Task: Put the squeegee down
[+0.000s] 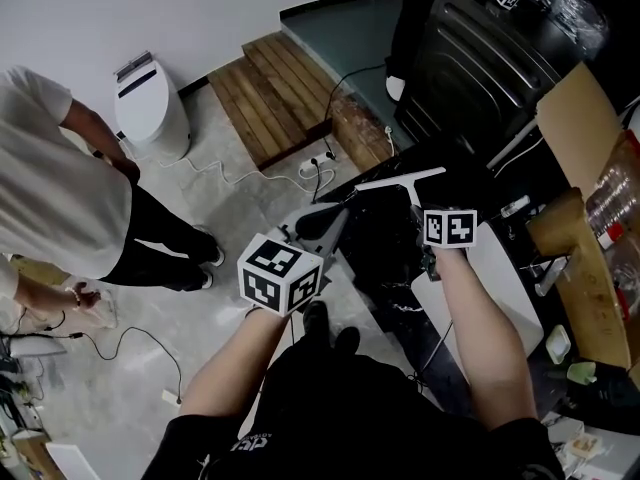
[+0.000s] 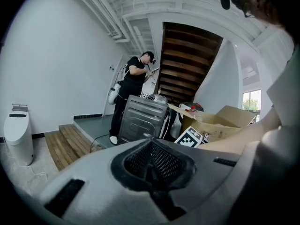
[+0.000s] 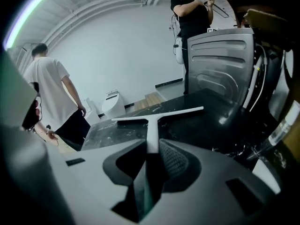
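The white T-shaped squeegee (image 1: 401, 180) hangs just above a black stone-patterned table top (image 1: 385, 253). My right gripper (image 1: 421, 206) is shut on its handle. In the right gripper view the squeegee (image 3: 158, 115) stretches crosswise ahead of the jaws, with its handle pinched in the right gripper (image 3: 152, 149). My left gripper (image 1: 335, 224) hovers at the table's left edge, a short way left of the squeegee. Its mesh pads meet in the left gripper view, so the left gripper (image 2: 150, 167) is shut with nothing in it.
A dark grey appliance (image 1: 480, 58) stands behind the table, with a cardboard box (image 1: 585, 118) to the right. A white panel (image 1: 500, 283) lies near my right arm. A person in a white shirt (image 1: 55, 188), a white bin (image 1: 150, 103), wooden steps (image 1: 280, 98) and floor cables are to the left.
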A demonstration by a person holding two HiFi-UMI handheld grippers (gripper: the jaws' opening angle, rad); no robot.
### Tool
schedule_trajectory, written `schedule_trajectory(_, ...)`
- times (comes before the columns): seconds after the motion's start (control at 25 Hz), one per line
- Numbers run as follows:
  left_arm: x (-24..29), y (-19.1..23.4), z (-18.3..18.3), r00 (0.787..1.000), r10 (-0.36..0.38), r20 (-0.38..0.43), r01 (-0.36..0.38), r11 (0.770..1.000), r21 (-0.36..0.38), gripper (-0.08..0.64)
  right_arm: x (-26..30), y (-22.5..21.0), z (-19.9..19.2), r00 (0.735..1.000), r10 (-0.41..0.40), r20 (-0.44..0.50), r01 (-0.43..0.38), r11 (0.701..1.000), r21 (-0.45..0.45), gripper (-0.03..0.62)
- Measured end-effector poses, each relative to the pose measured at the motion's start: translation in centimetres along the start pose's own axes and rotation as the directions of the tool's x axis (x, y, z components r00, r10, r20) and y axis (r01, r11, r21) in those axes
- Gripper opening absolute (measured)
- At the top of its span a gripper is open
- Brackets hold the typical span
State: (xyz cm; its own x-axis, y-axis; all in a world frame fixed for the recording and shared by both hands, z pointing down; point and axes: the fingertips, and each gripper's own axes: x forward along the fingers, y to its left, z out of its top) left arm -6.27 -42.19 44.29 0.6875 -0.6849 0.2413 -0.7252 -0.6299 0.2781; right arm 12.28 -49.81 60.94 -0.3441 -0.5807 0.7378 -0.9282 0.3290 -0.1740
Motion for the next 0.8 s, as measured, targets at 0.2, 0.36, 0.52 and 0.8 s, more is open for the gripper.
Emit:
schedule_trajectory(0.2, 0.6, -0.6, 0.3, 1.000, -0.014, -0.006, 0.014, 1.000, 0.011, 0.009, -0.9, 0.1, 1.3, 0.999, -0.012, 0.049, 0.014, 0.999, -0.048, 0.095)
schedule_trajectory(0.36, 1.0, -1.3, 0.5, 0.999, -0.031, -0.013, 0.031, 0.999, 0.020, 0.009, -2.5, 0.4, 2.3, 0.994, 0.005, 0.106, 0.002, 0.998, -0.065, 0.095)
schedule_trajectory(0.52, 1.3, -2.0, 0.8, 0.999, -0.041, -0.017, 0.041, 0.998, 0.036, 0.009, -4.6, 0.6, 2.6, 0.988, 0.015, 0.154, -0.003, 0.997, -0.076, 0.089)
schedule_trajectory(0.8, 1.4, -2.9, 1.9, 1.000, -0.029, -0.008, 0.030, 0.997, 0.070, 0.009, -8.3, 1.2, 2.6, 0.973, 0.046, 0.227, -0.017, 0.991, -0.131, 0.069)
